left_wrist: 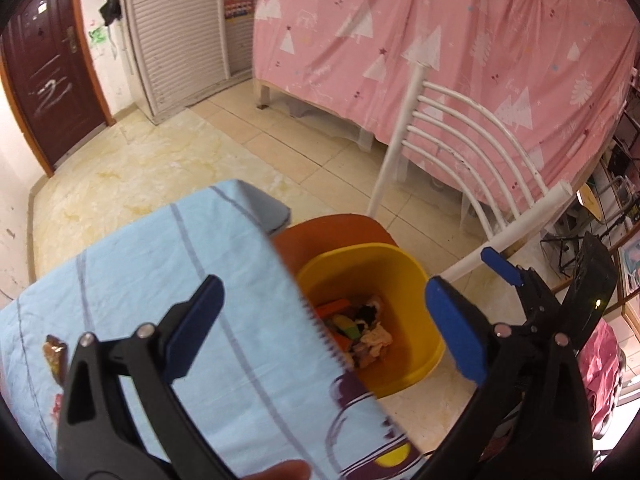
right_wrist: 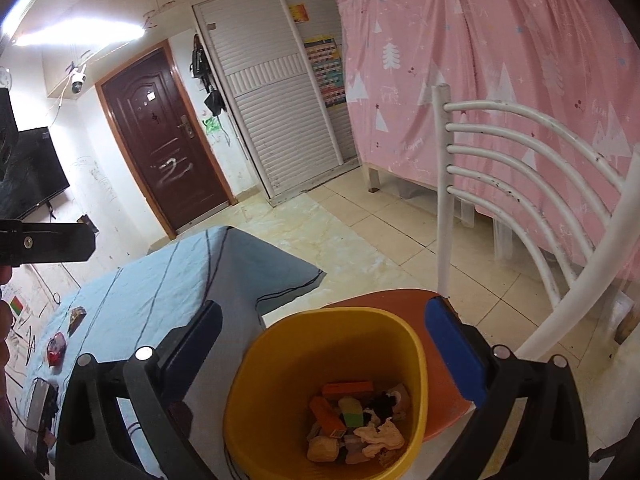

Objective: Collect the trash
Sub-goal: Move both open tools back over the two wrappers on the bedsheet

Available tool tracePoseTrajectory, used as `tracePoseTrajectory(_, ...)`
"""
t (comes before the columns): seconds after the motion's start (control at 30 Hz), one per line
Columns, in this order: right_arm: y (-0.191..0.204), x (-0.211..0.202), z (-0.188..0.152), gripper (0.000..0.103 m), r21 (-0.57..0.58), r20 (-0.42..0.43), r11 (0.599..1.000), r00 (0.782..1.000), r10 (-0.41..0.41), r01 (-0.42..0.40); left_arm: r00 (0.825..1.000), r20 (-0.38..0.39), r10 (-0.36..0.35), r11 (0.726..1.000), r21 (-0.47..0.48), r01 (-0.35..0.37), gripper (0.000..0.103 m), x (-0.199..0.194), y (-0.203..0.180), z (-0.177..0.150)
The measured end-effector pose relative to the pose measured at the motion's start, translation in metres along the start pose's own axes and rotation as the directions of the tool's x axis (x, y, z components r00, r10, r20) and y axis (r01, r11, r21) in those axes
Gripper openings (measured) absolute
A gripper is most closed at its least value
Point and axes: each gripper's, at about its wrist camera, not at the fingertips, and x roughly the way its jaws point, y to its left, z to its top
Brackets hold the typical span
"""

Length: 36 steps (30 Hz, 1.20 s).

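A yellow bin (left_wrist: 412,300) stands on the orange seat (left_wrist: 328,228) of a white chair, beside a table under a light blue cloth (left_wrist: 140,280). Mixed trash (right_wrist: 356,420) lies in the bin (right_wrist: 272,380): orange boxes, crumpled paper, dark scraps. My left gripper (left_wrist: 324,282) hangs open over the table's edge and the bin, nothing between its blue pads. My right gripper (right_wrist: 325,304) is open above the bin, also holding nothing. One of its blue fingers (left_wrist: 500,266) shows at the right of the left wrist view. A brown wrapper (right_wrist: 77,317) and a red wrapper (right_wrist: 56,348) lie on the cloth.
The white chair back (right_wrist: 520,152) rises right behind the bin. A pink curtain (left_wrist: 440,40) hangs beyond it, with tiled floor (left_wrist: 180,152) in between. Dark flat things (right_wrist: 40,412) lie at the table's near left. A brown door (right_wrist: 160,148) and a slatted wardrobe stand at the back.
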Motion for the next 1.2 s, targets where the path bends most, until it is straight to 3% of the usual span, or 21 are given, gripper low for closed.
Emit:
tracePoseTrajectory(0.27,0.037,-0.014,0.003,0.094,-0.069,0.03,0.996,0.997,0.067,-0.065,0.997,0.064,0.05,0.997,-0.054,-0.047,0.097,-0.059,0.066,-0.031)
tracePoseTrajectory(0.57,0.101,-0.038,0.003,0.094,-0.143,0.032,0.965,0.973,0.228,-0.221,0.982,0.093,0.162,0.972,-0.186,-0.143,0.097,-0.116,0.152,-0.088)
tracePoseTrajectory(0.8,0.169,-0.028,0.006,0.094,-0.211,-0.025,0.927,0.95,0.312,-0.31,0.969,0.024,0.246,0.931,-0.283,-0.229,0.097,-0.114,0.21,-0.134)
tracePoseTrajectory(1.2,0.27,0.016,0.009,0.094,-0.301,-0.152,0.875,0.925,0.348,-0.378,0.977,-0.03,0.212,0.925,-0.316,-0.21,0.097,-0.081,0.244,-0.167)
